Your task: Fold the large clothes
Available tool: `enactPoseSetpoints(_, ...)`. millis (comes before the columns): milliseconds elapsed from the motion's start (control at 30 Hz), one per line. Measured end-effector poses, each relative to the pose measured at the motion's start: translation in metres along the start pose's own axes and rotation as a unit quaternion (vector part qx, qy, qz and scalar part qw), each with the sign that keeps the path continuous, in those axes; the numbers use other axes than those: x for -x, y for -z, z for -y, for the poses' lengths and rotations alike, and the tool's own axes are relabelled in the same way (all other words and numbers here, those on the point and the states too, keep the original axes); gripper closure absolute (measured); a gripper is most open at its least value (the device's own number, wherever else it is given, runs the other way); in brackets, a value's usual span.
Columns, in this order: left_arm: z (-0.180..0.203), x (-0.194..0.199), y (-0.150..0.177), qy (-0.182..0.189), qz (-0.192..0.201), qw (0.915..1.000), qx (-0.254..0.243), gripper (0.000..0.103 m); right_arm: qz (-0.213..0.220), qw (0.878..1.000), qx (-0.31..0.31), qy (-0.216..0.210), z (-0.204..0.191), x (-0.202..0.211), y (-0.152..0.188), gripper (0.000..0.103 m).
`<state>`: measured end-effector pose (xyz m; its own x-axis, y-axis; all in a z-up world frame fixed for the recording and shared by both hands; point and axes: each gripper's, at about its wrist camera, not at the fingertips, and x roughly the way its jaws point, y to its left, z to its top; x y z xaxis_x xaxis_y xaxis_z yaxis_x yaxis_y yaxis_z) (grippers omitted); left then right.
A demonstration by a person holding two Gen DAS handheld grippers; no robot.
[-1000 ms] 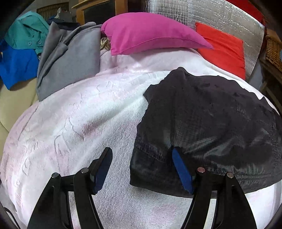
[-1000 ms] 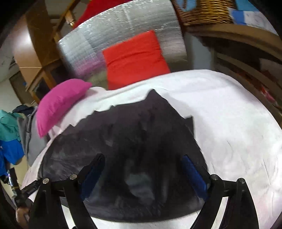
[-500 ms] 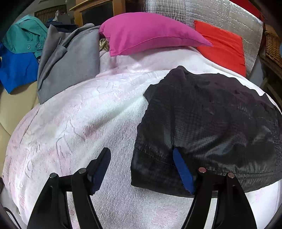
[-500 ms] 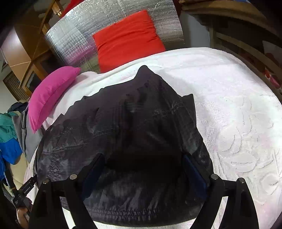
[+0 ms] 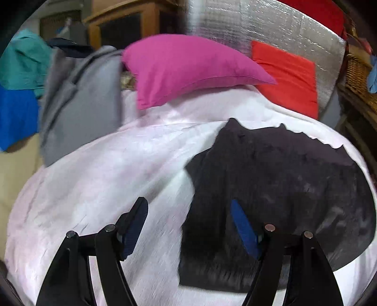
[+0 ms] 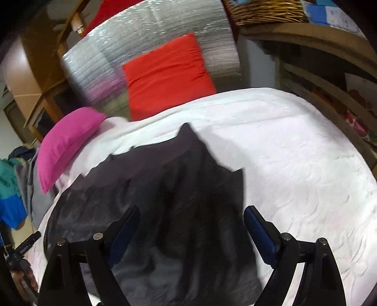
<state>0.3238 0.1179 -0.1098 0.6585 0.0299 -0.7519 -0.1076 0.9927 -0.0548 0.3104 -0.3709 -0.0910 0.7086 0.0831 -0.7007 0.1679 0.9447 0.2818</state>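
A black folded garment [image 5: 278, 195] lies flat on the white bed cover [image 5: 106, 183]. In the left wrist view my left gripper [image 5: 187, 207] hovers open over the garment's left edge, one blue-padded finger above the cover and the other above the black cloth. My right gripper [image 6: 192, 211] also stands open, a little above the near part of the garment [image 6: 183, 188], with its right finger near the garment's right edge. Nothing is pinched between either pair of pads. The garment's near hem is partly hidden behind the fingers.
A pink pillow [image 5: 186, 68] and a red cushion [image 5: 289, 77] lean at the bed's head against a silver foil panel [image 6: 150, 40]. Grey [image 5: 82, 101], teal and blue clothes pile up at the left. A wicker basket [image 6: 266, 9] and wooden shelves stand on the right.
Both grippers have drawn back and up from the black garment, so it looks smaller in both views. Their jaws stayed open and the garment has not moved.
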Motion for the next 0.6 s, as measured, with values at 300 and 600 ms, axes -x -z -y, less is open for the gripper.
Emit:
enactPoseSetpoints(300,0.025,-0.057,-0.024,0.060,-0.082,0.9946,-0.020,0.048,-0.082,0.997,0.006,0.005,0.017,-0.064,-0.021,0.043)
enactPoseSetpoints(600,0.027,-0.075,-0.011,0.059,-0.098,0.9933,-0.016,0.090,-0.091,0.995,0.034,0.038,0.012,-0.071,-0.012,0.095)
